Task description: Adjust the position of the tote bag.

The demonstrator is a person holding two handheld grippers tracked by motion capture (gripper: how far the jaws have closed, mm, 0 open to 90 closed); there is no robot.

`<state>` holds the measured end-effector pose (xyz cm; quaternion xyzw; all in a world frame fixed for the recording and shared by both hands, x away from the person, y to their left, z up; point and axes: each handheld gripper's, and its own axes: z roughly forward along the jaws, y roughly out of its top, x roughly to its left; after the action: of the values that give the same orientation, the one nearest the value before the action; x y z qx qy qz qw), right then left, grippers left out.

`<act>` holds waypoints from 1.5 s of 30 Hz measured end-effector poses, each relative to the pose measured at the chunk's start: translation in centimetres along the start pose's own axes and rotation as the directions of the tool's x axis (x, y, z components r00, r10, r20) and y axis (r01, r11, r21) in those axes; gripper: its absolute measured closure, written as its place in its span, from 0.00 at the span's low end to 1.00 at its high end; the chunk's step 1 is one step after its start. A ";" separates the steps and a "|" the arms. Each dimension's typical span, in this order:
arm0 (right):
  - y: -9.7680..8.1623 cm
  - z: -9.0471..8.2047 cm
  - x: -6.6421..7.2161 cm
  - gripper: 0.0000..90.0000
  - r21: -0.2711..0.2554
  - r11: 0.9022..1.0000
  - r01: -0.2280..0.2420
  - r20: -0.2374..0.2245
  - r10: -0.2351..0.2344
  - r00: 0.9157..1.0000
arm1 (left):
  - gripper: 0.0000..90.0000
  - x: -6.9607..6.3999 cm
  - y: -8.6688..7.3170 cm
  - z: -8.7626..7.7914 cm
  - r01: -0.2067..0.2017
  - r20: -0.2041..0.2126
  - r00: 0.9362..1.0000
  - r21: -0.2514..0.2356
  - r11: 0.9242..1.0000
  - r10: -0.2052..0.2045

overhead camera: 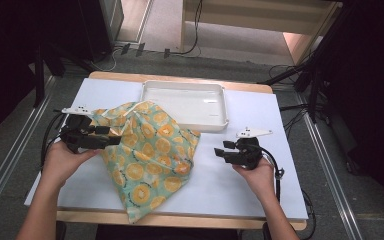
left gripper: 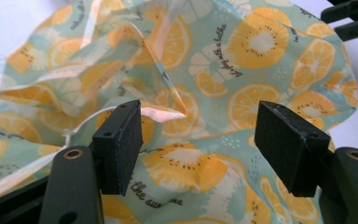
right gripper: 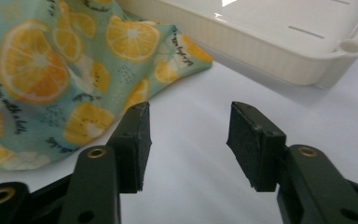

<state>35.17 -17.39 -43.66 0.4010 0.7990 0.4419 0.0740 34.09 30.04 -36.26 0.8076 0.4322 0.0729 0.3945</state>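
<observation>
Seen from the high view: a crumpled orange-slice cloth bag (overhead camera: 147,152) lying on the white table (overhead camera: 220,185), teal with yellow fruit rounds, spread from the table's left-middle down to its near edge, one corner hanging just past that edge. Just behind its upper corner, a shallow white tray (overhead camera: 218,107), the cloth's top edge close against the tray's near-left rim. At the cloth's left edge, the left gripper (overhead camera: 111,136) held in the person's left hand (overhead camera: 65,162), pointing across toward the cloth, jaws spread. In the left gripper view: both black pads apart over the fabric, a folded pale seam and a thin white drawstring (left gripper: 81,128) running past the left pad, printed cloth between and beyond the pads, neither pad pressing on it; whether the left pad grazes the fold, hard to tell. Well to the right of the cloth, on bare table, the right gripper (overhead camera: 221,153) in the right hand (overhead camera: 255,175), jaws spread wide with nothing between them. In the right gripper view: open table between the pads, the cloth's right corner off to the left and ahead, the tray's ribbed wall farther back at the right.
</observation>
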 end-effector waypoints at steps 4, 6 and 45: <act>0.4 -0.1 0.9 0.52 0.002 0.999 0.045 -0.003 -0.045 0.999 | 0.36 -0.3 0.0 0.1 -0.017 0.000 1.000 0.006 1.000 0.017; 0.4 0.0 1.2 0.52 0.014 0.998 0.067 0.001 -0.067 0.998 | 0.36 -0.3 0.0 0.0 -0.021 0.003 1.000 0.008 1.000 0.021; 0.6 1.3 1.5 0.50 0.055 0.995 0.084 -0.028 -0.083 0.996 | 0.23 0.9 -0.6 -1.9 0.014 -0.052 0.999 -0.013 1.000 -0.015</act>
<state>35.16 -15.28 -43.61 0.3635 0.8280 0.4210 0.0709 33.44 31.99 -35.61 0.7997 0.4478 0.0938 0.3887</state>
